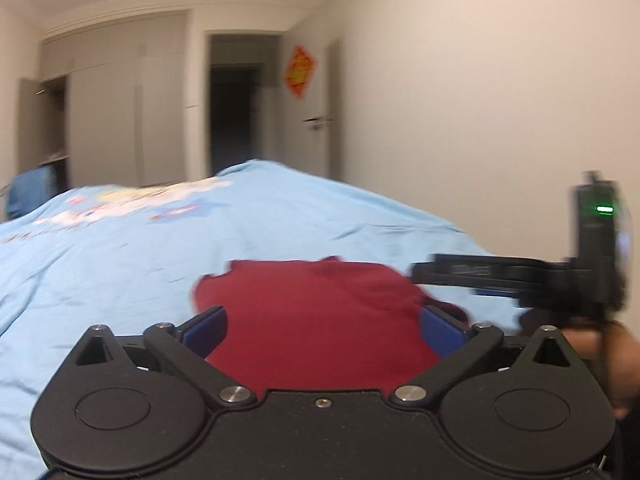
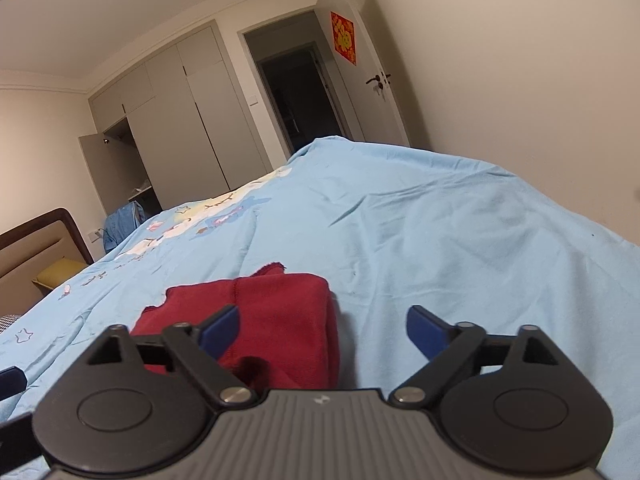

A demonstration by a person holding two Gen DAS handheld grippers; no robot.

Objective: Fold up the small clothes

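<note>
A dark red garment [image 1: 316, 312] lies folded into a compact block on the light blue bedsheet [image 1: 120, 264]. My left gripper [image 1: 324, 324] is open just above it, blue pads on either side of the cloth and not pinching it. In the right wrist view the same red garment [image 2: 272, 320] sits low and left of centre. My right gripper [image 2: 324, 330] is open over the garment's right edge; its left pad [image 2: 222, 330] overlaps the cloth and its right pad [image 2: 426, 334] hangs over bare sheet. The right gripper's body [image 1: 560, 276] shows at the left view's right edge, held by a hand [image 1: 616, 360].
The bedsheet [image 2: 440, 220] has a cartoon print [image 2: 192, 224] toward the far left. A headboard [image 2: 44, 236] and a yellow item [image 2: 60, 274] sit left. Wardrobe [image 2: 180, 120] with one open door, dark doorway [image 2: 304, 96] and a wall [image 2: 520, 80] on the right.
</note>
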